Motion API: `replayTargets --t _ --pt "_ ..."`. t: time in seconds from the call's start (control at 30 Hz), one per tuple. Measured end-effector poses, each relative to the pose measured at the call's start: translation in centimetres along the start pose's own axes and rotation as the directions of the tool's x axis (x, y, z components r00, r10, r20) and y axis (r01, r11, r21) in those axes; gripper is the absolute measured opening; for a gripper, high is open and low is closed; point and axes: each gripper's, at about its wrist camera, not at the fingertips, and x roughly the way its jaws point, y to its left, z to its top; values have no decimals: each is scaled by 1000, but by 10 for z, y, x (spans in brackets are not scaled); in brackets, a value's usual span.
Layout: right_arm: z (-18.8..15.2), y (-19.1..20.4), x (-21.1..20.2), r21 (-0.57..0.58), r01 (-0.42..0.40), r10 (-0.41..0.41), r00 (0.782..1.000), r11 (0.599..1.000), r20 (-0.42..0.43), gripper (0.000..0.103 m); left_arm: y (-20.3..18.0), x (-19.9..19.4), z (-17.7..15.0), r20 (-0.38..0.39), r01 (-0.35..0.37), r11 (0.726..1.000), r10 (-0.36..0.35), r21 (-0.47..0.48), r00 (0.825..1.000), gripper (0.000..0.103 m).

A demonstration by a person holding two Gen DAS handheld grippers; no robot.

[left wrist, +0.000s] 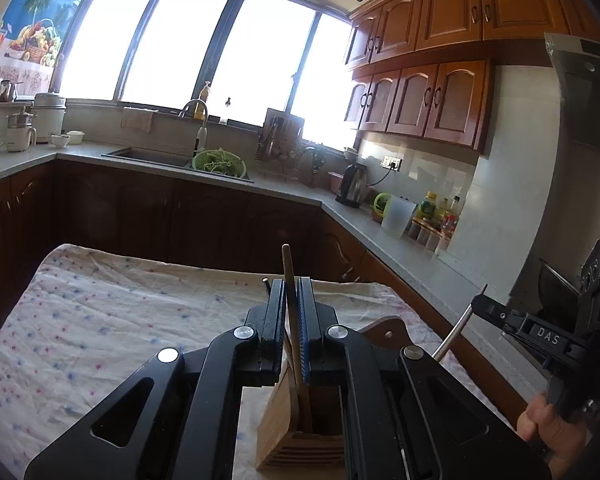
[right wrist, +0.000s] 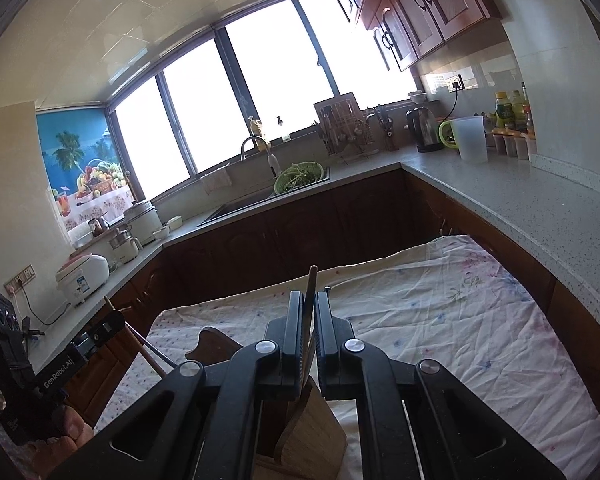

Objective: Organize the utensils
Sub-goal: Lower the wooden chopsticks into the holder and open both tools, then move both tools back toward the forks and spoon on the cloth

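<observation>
Wooden utensil [left wrist: 291,300] clamped upright in left gripper [left wrist: 292,292], above wooden holder [left wrist: 296,428]

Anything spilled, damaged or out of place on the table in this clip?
Nothing stands out. Each gripper, left and right, holds a utensil handle over the wooden holder on the wrinkled floral cloth. No spill or damage visible.
</observation>
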Motion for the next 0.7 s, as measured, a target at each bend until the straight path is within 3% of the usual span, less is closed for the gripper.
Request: replayTargets --t 0.23,0.3,0.33,0.37,0.4,0.43,0.47,0.53,0.6,0.63,0.67,0.7 --pt "1 0 0 11 -4 5 1000 1000 -13 10 -1 1 5 -37 -1 1000 1 2 999 6" --pt "1 1 -2 15 -11 11 1000 1000 -9 12 -1 -1 7 -51 13 1000 -13 -6 999 10" --pt "2 2 -4 17 -20 20 1000 1000 -6 14 -2 -4 7 -51 19 1000 -19 -10 999 17" --pt "3 2 -7 19 -29 29 1000 999 0 21 -2 -9 7 -48 18 1000 -18 -12 999 31" --pt "3 4 -12 21 -35 35 999 999 10 30 -3 -15 7 -39 19 1000 -20 -13 999 38" --pt "4 4 -17 23 -41 40 999 999 23 49 -4 -21 7 -30 22 1000 -23 -13 999 45" --pt "4 5 -23 23 -45 44 998 999 36 62 -5 -27 6 -25 24 1000 -24 -11 999 49" --pt "4 6 -36 26 -43 42 997 999 64 75 -6 -40 5 -21 8 1000 -8 -3 1000 57" --pt "2 5 -48 37 -49 46 996 998 82 93 -4 -53 2 -20 -10 1000 10 -5 1000 74" --pt "-1 4 -53 44 -47 43 995 998 88 103 -3 -59 0 -23 -27 1000 27 -7 999 88" --pt "-5 3 -59 49 -44 40 995 998 92 103 -2 -65 -2 -26 -49 999 49 -7 998 95" --pt "-8 2 -64 51 -44 39 995 998 91 103 0 -72 -5 -31 -60 998 60 -6 998 95"
